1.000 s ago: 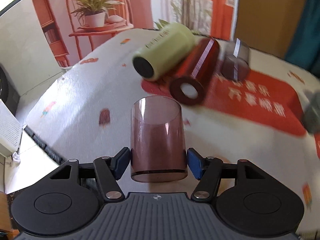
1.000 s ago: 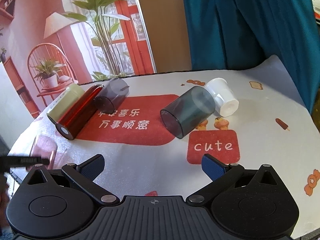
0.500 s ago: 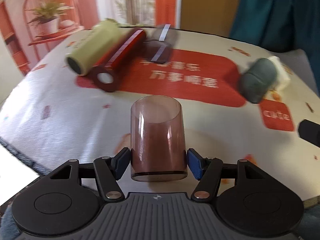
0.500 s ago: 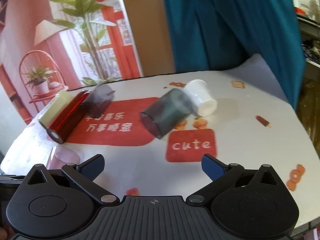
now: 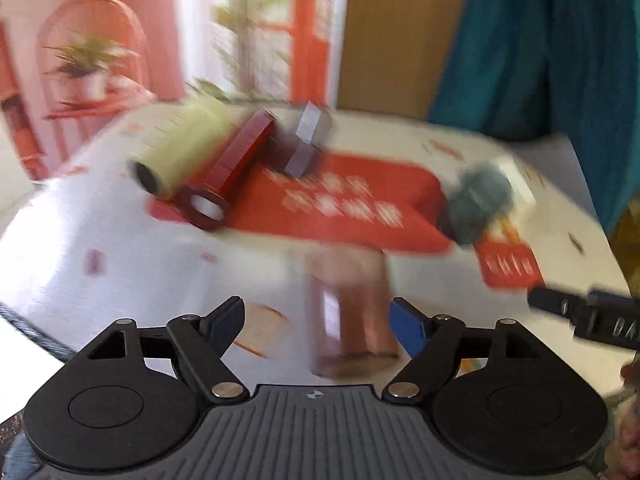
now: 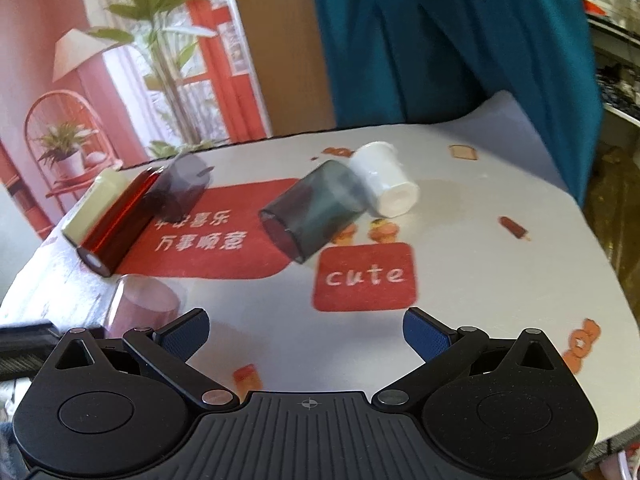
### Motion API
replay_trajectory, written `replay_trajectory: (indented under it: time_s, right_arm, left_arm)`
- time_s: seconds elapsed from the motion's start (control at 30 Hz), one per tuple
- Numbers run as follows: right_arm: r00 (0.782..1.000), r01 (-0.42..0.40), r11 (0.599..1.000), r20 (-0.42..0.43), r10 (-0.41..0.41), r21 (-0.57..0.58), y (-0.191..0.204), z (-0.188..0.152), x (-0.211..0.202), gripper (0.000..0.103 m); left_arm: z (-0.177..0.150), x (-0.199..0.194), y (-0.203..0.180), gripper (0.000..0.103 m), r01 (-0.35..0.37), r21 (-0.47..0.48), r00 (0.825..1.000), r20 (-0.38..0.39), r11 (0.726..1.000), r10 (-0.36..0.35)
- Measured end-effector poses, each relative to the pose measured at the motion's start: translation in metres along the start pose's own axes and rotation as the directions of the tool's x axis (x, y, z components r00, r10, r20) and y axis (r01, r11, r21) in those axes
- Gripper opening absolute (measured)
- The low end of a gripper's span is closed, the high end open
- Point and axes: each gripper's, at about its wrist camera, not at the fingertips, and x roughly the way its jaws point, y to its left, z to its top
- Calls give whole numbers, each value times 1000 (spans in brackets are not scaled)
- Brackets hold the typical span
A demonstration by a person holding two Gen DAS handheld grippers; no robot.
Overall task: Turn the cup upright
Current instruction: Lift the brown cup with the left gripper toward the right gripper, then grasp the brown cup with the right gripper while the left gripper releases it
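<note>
A clear pink cup (image 5: 348, 304) stands upright on the table between the fingers of my left gripper (image 5: 318, 320), nearer the right pad. The jaws are open and a gap shows on the left side of the cup. The view is blurred by motion. The same pink cup (image 6: 144, 304) shows at the lower left of the right wrist view. My right gripper (image 6: 306, 330) is open and empty above the table's front part.
Several cups lie on their sides on the printed tablecloth (image 6: 480, 280): a pale green one (image 5: 180, 156), a dark red one (image 5: 236, 172), a smoky purple one (image 6: 184, 184), a dark grey one (image 6: 316, 212) and a white one (image 6: 386, 184). A teal curtain (image 6: 440, 40) hangs behind.
My left gripper has opened and let go of the pink cup, which now stands on the table. The left camera has swung. The right gripper stays open and has shifted a little.
</note>
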Motion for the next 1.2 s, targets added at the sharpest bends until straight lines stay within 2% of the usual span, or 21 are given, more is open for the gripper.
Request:
replay_trajectory:
  time_s: [0.1, 0.13, 0.23, 0.3, 0.43, 0.47, 0.5, 0.6, 0.8, 0.93, 1.1, 1.2]
  right_arm:
    - [999, -25, 1000, -35, 25, -3, 7, 2, 7, 103]
    - [996, -51, 999, -75, 51, -3, 16, 5, 14, 103]
    - [991, -81, 997, -107, 80, -10, 27, 9, 22, 103]
    - [985, -109, 994, -134, 105, -22, 40, 14, 31, 103]
    - [966, -153, 988, -214, 145, -24, 69, 26, 59, 103]
    - [953, -168, 986, -257, 158, -16, 82, 31, 75, 103]
    - [953, -168, 986, -257, 158, -16, 82, 31, 75, 103]
    - [932, -169, 986, -325, 160, -1, 100, 35, 99, 103]
    - [904, -155, 988, -400, 149, 16, 123, 32, 126, 99]
    - [897, -139, 990, -423, 130, 8, 128, 26, 133, 96]
    - [904, -136, 990, -414, 111, -31, 131, 23, 133, 94]
    - [910, -133, 989, -403, 97, -62, 132, 23, 131, 88]
  left_arm:
    - [6, -19, 30, 86, -83, -54, 996, 30, 995, 85]
    - [6, -22, 41, 86, -119, -64, 992, 24, 991, 120]
    - [-1, -28, 67, 88, -223, -80, 975, -12, 972, 222]
    - [-11, -33, 82, 92, -253, -116, 968, -20, 961, 252]
    - [-31, -42, 104, 95, -236, -221, 971, -13, 946, 239]
    - [-37, -40, 105, 95, -239, -228, 970, -22, 944, 240]
    - [-40, -35, 105, 95, -242, -226, 970, -37, 943, 240]
    - [-51, -32, 108, 95, -227, -228, 974, -74, 947, 215]
    - [-54, -28, 115, 95, -196, -249, 980, -71, 949, 184]
    - [-63, -27, 115, 95, -189, -261, 982, -80, 947, 174]
    - [-65, -26, 116, 95, -187, -275, 981, -93, 943, 168]
    - [-66, -26, 113, 95, -190, -266, 981, -94, 945, 170]
